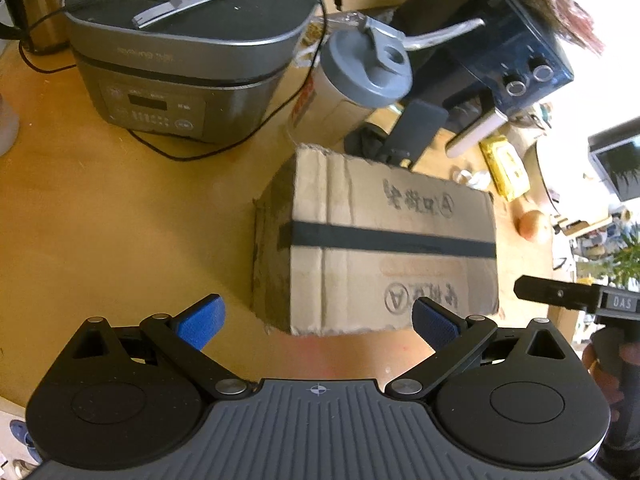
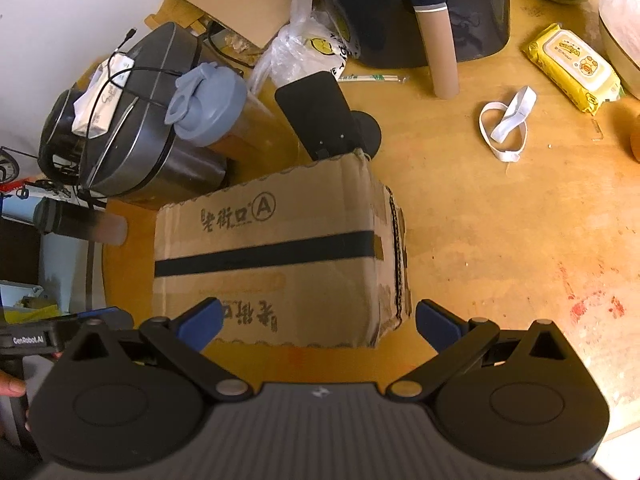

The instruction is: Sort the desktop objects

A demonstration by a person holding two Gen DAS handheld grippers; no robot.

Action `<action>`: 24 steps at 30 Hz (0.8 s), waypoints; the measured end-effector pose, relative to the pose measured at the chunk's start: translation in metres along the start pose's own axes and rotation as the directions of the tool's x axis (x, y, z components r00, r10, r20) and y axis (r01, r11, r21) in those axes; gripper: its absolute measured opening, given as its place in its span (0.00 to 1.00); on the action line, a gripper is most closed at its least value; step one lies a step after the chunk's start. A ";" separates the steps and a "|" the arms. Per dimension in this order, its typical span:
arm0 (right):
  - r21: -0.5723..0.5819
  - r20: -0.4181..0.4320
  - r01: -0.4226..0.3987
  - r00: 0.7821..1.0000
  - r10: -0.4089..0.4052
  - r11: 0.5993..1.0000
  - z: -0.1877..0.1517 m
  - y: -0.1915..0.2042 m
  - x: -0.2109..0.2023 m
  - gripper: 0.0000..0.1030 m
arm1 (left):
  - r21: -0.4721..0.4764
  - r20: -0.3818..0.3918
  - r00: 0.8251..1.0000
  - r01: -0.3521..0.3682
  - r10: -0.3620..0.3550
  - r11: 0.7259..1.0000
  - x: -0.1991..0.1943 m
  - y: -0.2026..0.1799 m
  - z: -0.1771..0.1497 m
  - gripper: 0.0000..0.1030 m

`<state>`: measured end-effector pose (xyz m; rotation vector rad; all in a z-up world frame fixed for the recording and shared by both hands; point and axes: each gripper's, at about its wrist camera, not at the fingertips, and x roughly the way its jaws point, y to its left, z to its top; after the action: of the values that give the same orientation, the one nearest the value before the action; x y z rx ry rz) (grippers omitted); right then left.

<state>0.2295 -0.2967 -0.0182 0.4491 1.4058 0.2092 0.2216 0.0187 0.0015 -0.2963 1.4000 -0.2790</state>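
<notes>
Between both claws, on the wooden bench [image 2: 480,220], sat the taped box [image 2: 276,256], at about 12 o'clock from each. Both the left claw [image 1: 318,322] and the right claw [image 2: 318,322] stood wide and empty, short of the box and not touching it.

Sorting looked barely begun, by my reading. Clutter crowded the far side: a cooker [image 1: 180,64] at 11 o'clock in the left view, a shaker [image 2: 208,108] and a phone stand [image 2: 320,120] just behind the box, an air fryer [image 2: 420,8] at 1 o'clock, wipes [image 2: 572,68] and a white band [image 2: 506,124] at 2 o'clock. None seemed gathered into groups.

Open room lay at 3 o'clock in the right view, where bare wood ran to the bench's edge at 4 o'clock. At 9 o'clock the edge came close beside the box, so leftward moves looked tight. The cooker's cord [image 1: 192,152] trailed near the box's far corner.
</notes>
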 end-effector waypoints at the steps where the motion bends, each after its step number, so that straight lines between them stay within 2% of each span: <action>1: 0.000 -0.001 -0.001 1.000 0.001 1.000 -0.003 0.000 -0.001 1.00 | 0.001 -0.005 1.000 -0.001 0.001 1.000 0.001 -0.001 -0.003 1.00; 10: -0.006 -0.023 -0.008 1.000 0.008 1.000 -0.035 -0.002 -0.004 1.00 | -0.009 -0.027 1.000 -0.001 0.001 1.000 0.004 -0.003 -0.035 1.00; 24: -0.006 -0.032 -0.011 0.999 0.011 1.000 -0.091 -0.009 -0.013 1.00 | -0.008 -0.016 1.000 -0.002 0.002 1.000 -0.012 -0.010 -0.083 1.00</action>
<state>0.1370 -0.2933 -0.0196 0.4502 1.4337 0.2299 0.1373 0.0110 0.0042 -0.2995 1.4176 -0.2749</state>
